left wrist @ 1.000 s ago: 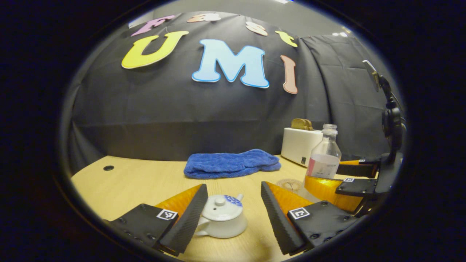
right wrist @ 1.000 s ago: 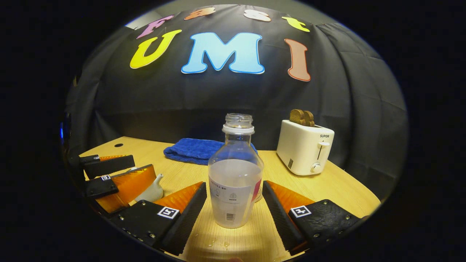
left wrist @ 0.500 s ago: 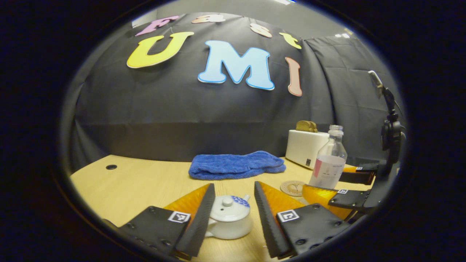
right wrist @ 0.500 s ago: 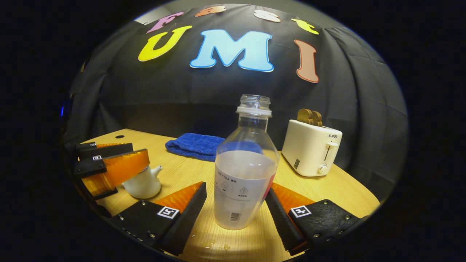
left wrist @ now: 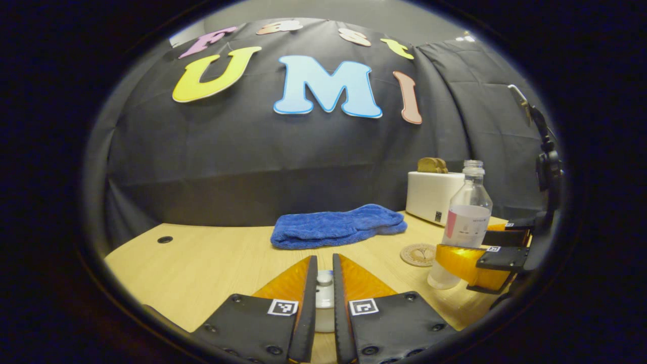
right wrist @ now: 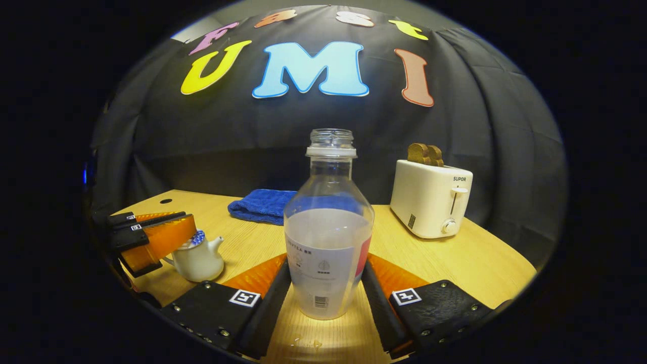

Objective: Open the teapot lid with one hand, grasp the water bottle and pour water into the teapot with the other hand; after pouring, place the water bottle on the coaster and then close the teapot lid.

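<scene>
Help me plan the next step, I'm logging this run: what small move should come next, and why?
Probably lift the left gripper straight up to take the lid off. Its fingers have closed on the lid knob of the teapot, while the right gripper already clasps the uncapped water bottle, which cannot pour until the pot is open.

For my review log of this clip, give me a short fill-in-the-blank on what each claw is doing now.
1. The left claw has closed on the knob of the teapot's ____.
2. The right claw grips the ____, which stands upright on the table.
3. The bottle's mouth has no ____.
4. The coaster has ____ resting on it.

Missing: lid; water bottle; cap; nothing
</scene>
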{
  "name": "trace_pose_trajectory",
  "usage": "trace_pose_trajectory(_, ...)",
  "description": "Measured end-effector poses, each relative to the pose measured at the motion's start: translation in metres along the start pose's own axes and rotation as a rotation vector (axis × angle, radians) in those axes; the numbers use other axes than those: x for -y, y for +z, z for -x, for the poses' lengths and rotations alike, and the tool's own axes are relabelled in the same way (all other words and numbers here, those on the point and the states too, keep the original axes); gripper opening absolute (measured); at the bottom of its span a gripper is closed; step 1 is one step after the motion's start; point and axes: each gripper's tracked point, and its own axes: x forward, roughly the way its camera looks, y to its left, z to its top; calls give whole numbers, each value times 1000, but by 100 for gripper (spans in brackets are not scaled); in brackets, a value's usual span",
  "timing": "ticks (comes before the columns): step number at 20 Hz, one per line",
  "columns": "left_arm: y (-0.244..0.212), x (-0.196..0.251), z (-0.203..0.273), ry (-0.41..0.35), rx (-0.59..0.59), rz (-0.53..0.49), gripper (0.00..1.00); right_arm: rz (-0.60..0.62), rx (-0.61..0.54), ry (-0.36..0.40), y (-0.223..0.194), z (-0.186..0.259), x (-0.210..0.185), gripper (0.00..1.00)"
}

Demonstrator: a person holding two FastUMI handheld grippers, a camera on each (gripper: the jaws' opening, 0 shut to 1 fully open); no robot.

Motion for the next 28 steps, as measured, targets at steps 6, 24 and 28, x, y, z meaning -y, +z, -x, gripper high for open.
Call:
trace_pose_trajectory(6,0,-3,-1,-8,-11,-21,15,-4,-1,-4,0,1,-1,76)
trace_pose_trajectory(24,31,-29,30,-10,105,94,9,11,6,12,-1,2,-3,76)
trace_pose_trajectory(28,27,-62,46,40,96,84,9,68,22,-3,2,5,-6,75)
